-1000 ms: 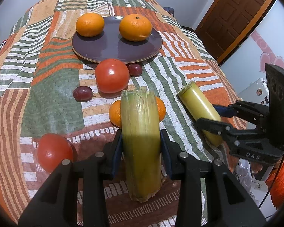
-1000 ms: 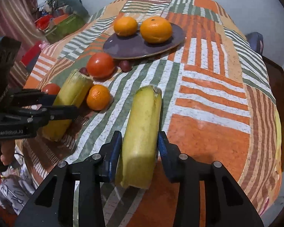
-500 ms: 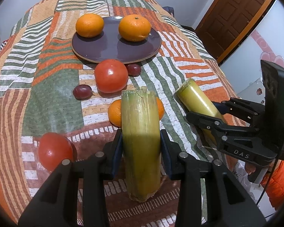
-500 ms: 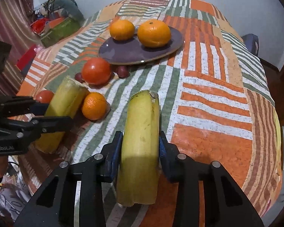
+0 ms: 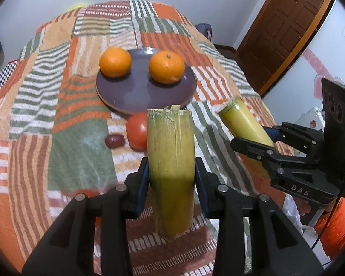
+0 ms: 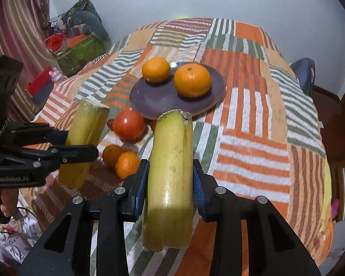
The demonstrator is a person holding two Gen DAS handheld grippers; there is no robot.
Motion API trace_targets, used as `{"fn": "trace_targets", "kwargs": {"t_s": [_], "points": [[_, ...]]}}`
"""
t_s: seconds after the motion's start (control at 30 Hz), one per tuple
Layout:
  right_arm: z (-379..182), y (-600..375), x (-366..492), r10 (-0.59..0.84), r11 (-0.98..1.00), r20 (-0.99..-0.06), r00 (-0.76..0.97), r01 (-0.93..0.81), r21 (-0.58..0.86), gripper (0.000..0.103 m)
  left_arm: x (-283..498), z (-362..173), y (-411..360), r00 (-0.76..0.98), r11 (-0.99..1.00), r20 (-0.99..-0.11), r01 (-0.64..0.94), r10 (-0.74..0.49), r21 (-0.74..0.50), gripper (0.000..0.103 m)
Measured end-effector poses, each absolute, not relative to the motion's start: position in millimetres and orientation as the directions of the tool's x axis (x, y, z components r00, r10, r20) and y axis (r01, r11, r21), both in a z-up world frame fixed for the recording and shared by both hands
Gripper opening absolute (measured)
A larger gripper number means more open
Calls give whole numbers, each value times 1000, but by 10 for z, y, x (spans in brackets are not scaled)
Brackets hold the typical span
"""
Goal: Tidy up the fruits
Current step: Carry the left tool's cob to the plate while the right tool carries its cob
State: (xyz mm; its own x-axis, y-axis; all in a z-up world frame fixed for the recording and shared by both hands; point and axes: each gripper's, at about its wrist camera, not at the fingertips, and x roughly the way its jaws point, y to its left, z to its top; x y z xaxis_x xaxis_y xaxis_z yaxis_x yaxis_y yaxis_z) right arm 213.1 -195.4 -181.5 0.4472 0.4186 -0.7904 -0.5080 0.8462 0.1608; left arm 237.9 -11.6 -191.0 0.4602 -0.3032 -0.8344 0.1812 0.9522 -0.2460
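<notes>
My left gripper (image 5: pixel 171 172) is shut on a thick yellow-green cane piece (image 5: pixel 170 142), held upright above the patchwork cloth. My right gripper (image 6: pixel 170 174) is shut on a smoother yellow cane piece (image 6: pixel 172 142). Each view shows the other gripper beside it: the right gripper (image 5: pixel 253 141) with its cane piece (image 5: pixel 239 122), the left gripper (image 6: pixel 80 145) with its cane piece (image 6: pixel 87 124). Ahead lies a purple plate (image 5: pixel 135 96) bearing two oranges (image 5: pixel 115 62) (image 5: pixel 166 66). A tomato (image 5: pixel 136 131) and a dark grape (image 5: pixel 113 140) lie in front of the plate.
Two small oranges (image 6: pixel 111 155) (image 6: pixel 127 164) sit on the cloth between the grippers. A second tomato (image 5: pixel 87 193) is half hidden behind my left fingers. The cloth drops off at the right edge (image 6: pixel 326 184). A green box (image 6: pixel 80 50) and a brown door (image 5: pixel 283 30) flank it.
Both grippers have risen with their cane pieces, now clear of the cloth. The plate and fruit sit lower and farther in both views. The loose fruit has not moved.
</notes>
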Motion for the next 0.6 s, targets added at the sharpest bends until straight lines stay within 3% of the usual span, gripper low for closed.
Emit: {"fn": "trace_targets", "kwargs": {"t_s": [0.6], "points": [[-1705, -1687, 2720, 460, 834, -753, 471, -519, 185, 33, 3114, -1806, 136, 504, 963, -820, 162, -270, -218, 37]]}}
